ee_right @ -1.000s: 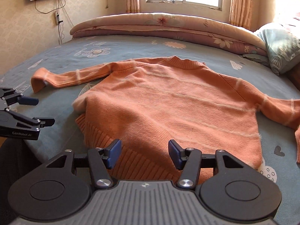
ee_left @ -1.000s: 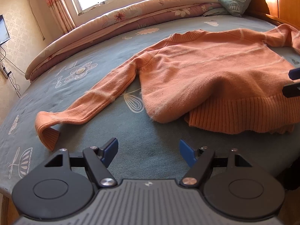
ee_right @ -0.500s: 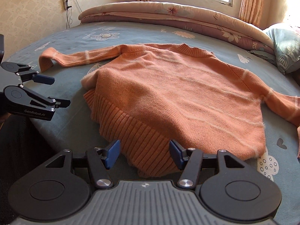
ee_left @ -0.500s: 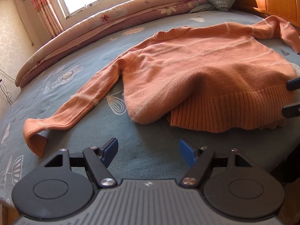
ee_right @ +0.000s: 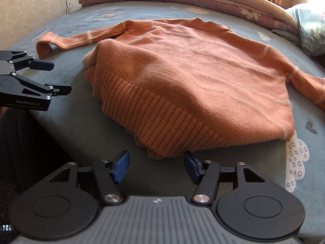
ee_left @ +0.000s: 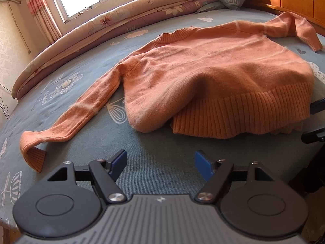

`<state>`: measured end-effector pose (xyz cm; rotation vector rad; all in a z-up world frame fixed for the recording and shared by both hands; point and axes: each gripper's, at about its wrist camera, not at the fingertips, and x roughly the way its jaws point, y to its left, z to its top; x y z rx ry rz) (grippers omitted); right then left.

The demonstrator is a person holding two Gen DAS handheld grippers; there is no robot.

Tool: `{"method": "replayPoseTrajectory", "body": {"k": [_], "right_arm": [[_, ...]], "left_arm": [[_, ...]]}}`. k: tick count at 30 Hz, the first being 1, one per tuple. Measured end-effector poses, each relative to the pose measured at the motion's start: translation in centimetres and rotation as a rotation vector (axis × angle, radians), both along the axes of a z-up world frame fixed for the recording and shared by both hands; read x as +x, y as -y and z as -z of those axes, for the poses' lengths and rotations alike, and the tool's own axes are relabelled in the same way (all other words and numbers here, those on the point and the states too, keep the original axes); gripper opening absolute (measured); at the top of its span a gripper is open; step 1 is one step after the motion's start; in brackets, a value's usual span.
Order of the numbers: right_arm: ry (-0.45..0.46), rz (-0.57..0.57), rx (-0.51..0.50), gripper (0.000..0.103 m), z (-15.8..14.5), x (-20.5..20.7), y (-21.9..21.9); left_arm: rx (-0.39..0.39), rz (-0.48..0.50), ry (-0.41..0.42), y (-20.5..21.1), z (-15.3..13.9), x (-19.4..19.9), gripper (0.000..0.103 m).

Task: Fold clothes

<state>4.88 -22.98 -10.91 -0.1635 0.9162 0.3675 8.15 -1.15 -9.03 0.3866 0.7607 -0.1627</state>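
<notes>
Fingers (ee_right: 121,163) of both grippers stand apart, empty. At the bed's (ee_right: 81,122) near edge, the right gripper (ee_right: 156,164) could pinch one hem (ee_right: 162,113) layer only (it lies doubled), skewing the sweater's (ee_right: 203,65) fold.

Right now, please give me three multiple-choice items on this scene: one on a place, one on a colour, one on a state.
1. Where does the sweater lie?
A. on the bed
B. on a chair
C. on the floor

2. What colour is the sweater?
A. green
B. orange
C. white

3. How is the left gripper?
A. shut on a sleeve
B. shut on the hem
C. open, holding nothing

Key: 1 A, blue bed sheet lies under it; 2 B, the knit is orange; 3 C, only sheet shows between its pads.
</notes>
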Motion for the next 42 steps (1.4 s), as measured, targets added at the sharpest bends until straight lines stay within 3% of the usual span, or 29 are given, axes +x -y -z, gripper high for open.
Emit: {"method": "replayPoseTrajectory", "body": {"k": [3,4,6,7,8,15,23,28,33,36,38,42], "right_arm": [[0.013,0.024,0.010,0.062,0.7,0.9,-0.3],[0.025,0.029,0.012,0.056,0.9,1.2,-0.4],[0.040,0.052,0.021,0.027,1.1,1.6,-0.3],[0.048,0.063,0.033,0.018,1.1,1.7,-0.1],[0.065,0.072,0.061,0.017,0.5,1.7,0.3],[0.236,0.106,0.112,0.016,-4.7,3.0,2.3],[0.348,0.139,0.050,0.016,-6.6,9.8,2.6],[0.361,0.173,-0.026,0.019,-5.9,16.0,2.5],[0.296,0.182,-0.095,0.019,-3.2,21.0,2.4],[0.265,0.193,-0.053,0.020,-2.6,21.0,3.1],[0.262,0.198,-0.007,0.027,-2.8,19.7,3.8],[0.258,0.215,0.011,0.030,-3.1,16.2,5.1]], "left_arm": [[0.009,0.000,-0.007,0.0,0.2,0.0,0.075],[0.013,-0.002,-0.009,0.0,0.3,0.0,0.075],[0.014,-0.005,-0.014,-0.1,0.4,0.0,0.075],[0.014,-0.002,-0.017,-0.1,0.4,0.0,0.075],[0.013,0.001,-0.020,-0.1,0.5,0.0,0.075],[0.015,0.036,-0.026,1.0,0.9,0.6,0.075],[0.018,0.065,-0.040,1.4,1.1,0.8,0.075],[0.021,0.044,-0.050,0.9,1.3,1.7,0.075],[0.029,0.055,-0.062,1.1,1.8,2.8,0.075],[0.034,0.066,-0.064,1.6,1.9,3.3,0.075],[0.035,0.076,-0.062,1.9,2.0,3.7,0.075],[0.040,0.117,-0.049,3.0,2.0,4.4,0.075]]}}
